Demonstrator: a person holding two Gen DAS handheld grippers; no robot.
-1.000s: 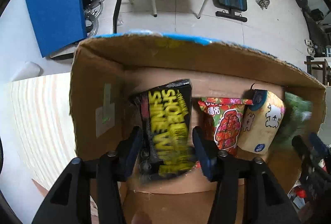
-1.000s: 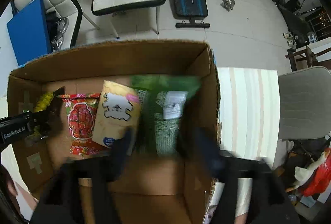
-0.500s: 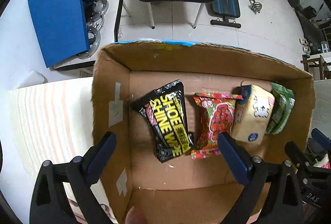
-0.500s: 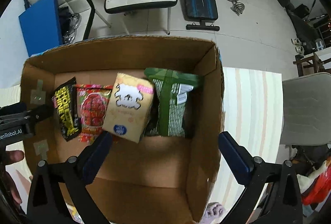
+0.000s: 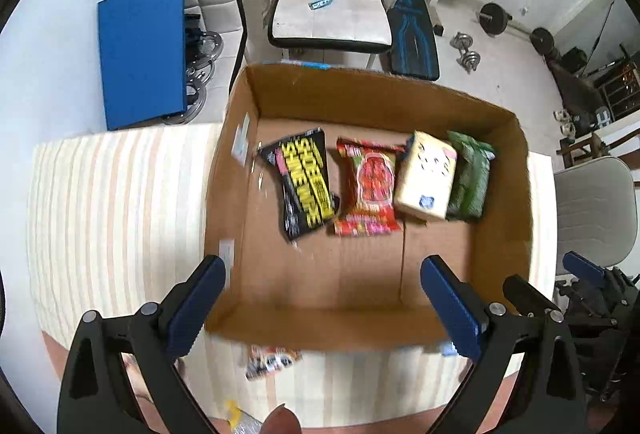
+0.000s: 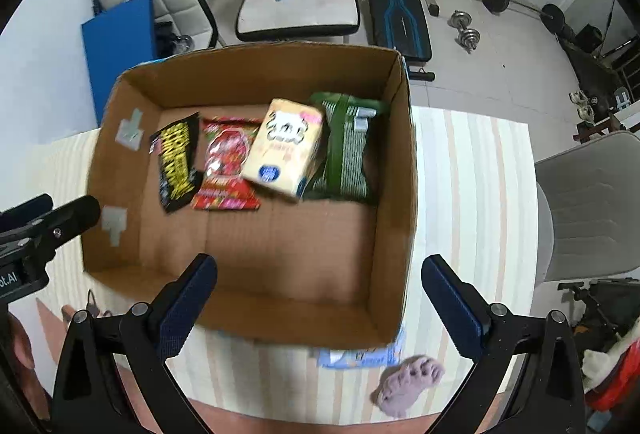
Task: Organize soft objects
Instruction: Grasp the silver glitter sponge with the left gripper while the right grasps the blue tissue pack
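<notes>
Along the far wall of the cardboard box (image 5: 516, 193), four soft packets (image 5: 370, 189) lie side by side, tidily sorted, while both hand-held grippers, left (image 5: 324, 298) and right (image 6: 320, 298), hover wide and empty.

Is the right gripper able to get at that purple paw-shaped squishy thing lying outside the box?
Probably yes. The right gripper is open and empty, and the purple paw toy lies bare on the striped table beside the cardboard box.

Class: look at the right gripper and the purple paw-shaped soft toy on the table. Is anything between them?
Nothing visible. The purple toy lies on the striped table outside the box, just below the open right gripper.
</notes>
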